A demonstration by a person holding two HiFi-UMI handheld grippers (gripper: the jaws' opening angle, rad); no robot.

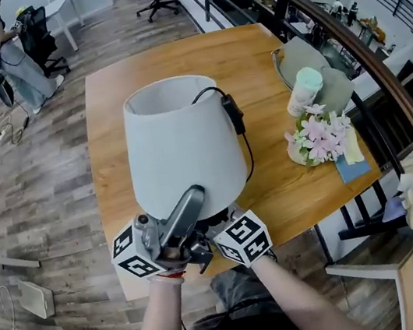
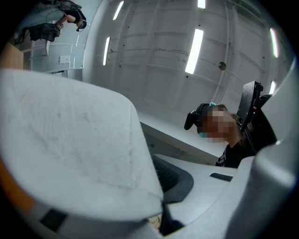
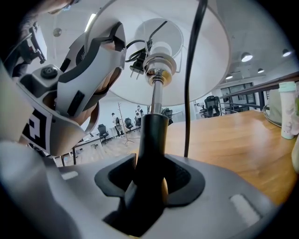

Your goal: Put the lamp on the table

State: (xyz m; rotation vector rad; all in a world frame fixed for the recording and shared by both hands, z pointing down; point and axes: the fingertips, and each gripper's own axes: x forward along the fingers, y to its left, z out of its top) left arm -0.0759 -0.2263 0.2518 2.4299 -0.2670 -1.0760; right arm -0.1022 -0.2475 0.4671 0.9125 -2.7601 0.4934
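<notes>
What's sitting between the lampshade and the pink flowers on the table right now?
Head view: a black cord with its inline switch hangs beside the lampshade; beyond it, bare tabletop up to the pink flowers.

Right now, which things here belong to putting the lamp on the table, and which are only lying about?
Belong to the job:
- lamp
- table
- left gripper, jaws on the shade
- right gripper, jaws shut on the stem

Only lying about, on the table's right side:
- flowers
- green cup
</notes>
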